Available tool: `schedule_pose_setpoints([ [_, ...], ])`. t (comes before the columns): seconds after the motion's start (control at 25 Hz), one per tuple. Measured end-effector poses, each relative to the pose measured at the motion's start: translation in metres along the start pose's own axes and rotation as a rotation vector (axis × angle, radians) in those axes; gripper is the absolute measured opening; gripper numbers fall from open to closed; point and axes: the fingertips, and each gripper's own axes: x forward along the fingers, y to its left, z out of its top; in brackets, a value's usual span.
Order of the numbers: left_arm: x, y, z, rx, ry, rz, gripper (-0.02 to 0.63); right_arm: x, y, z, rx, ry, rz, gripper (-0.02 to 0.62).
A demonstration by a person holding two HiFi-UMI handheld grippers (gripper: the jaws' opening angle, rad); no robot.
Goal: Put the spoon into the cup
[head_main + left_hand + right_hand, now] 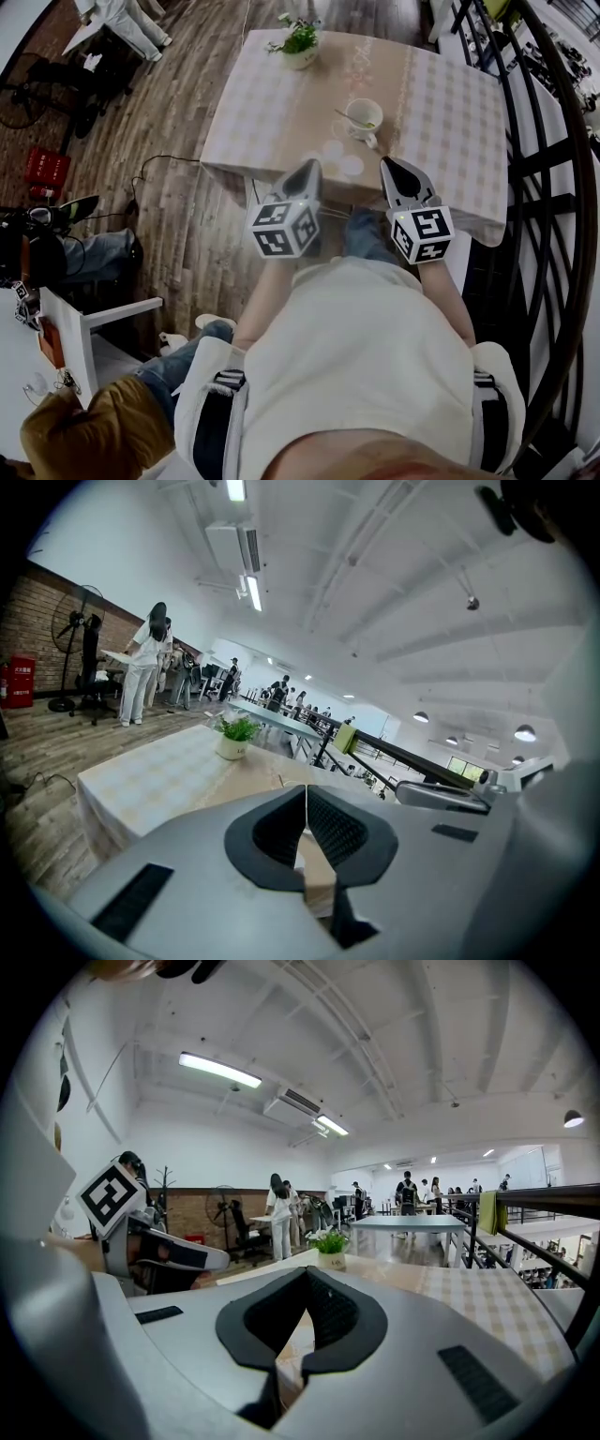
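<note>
**Both grippers shut and empty; spoon rests in the cup**

In the head view, a person stands at the near edge of a counter [441, 112] covered with a pale checked cloth. A white cup [366, 114] sits a little above the centre of the frame. The spoon [345, 116] lies inside it, with its thin handle slanting up and to the left over the rim. A small potted plant [300, 42] stands at the top of the frame, well apart from the cup.

The left gripper [309, 171] and the right gripper [390, 169] are held side by side just below the cup, over the counter's near edge, and both point toward it. The cup lies above and between them, somewhat nearer the right gripper, and neither touches it.

Each gripper's own view shows its jaws pressed together with nothing between them. Neither of these views shows the cup, only the plant farther along the counter.

With the spoon sitting in the cup, the task looks complete.
</note>
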Motion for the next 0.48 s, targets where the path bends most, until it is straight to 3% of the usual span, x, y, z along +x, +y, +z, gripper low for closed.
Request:
schedule_pose_setpoints([
  [0.48, 0.0071, 0.0032, 0.0018, -0.005, 0.011, -0.001, 0.006, 0.0037, -0.0048, -0.0008, 0.011, 0.005, -0.01, 0.0],
])
